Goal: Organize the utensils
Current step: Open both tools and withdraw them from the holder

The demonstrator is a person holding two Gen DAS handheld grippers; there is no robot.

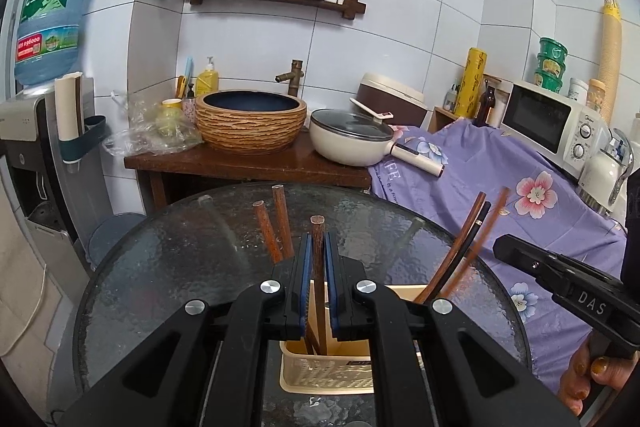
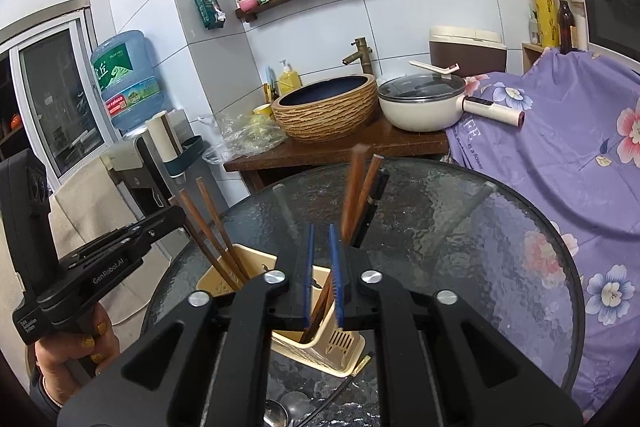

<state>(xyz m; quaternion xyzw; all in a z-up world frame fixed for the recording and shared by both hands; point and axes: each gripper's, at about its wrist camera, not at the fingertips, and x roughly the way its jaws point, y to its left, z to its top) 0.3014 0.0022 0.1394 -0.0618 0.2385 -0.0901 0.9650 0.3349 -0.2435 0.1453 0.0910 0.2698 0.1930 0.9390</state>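
A beige utensil holder (image 1: pixel 324 367) stands on the round glass table (image 1: pixel 180 259), also in the right wrist view (image 2: pixel 340 343). My left gripper (image 1: pixel 319 251) is shut on a brown wooden chopstick (image 1: pixel 317 227) that stands in the holder's left part. Two more brown chopsticks (image 1: pixel 272 227) lean beside it. Several chopsticks, one of them black (image 1: pixel 468 239), lean in the right part. My right gripper (image 2: pixel 322 251) hovers over the holder with a small gap between its blue pads and holds nothing; brown chopsticks (image 2: pixel 356 187) rise just behind it. The left gripper (image 2: pixel 120 247) shows at the left in the right wrist view.
Metal spoons (image 2: pixel 280 411) and a thin black stick (image 2: pixel 340 387) lie on the glass in front of the holder. Behind the table are a wooden counter (image 1: pixel 248 163) with a basin (image 1: pixel 250 119) and a white pot (image 1: pixel 348 139), and a purple floral cloth (image 1: pixel 520 195) at the right.
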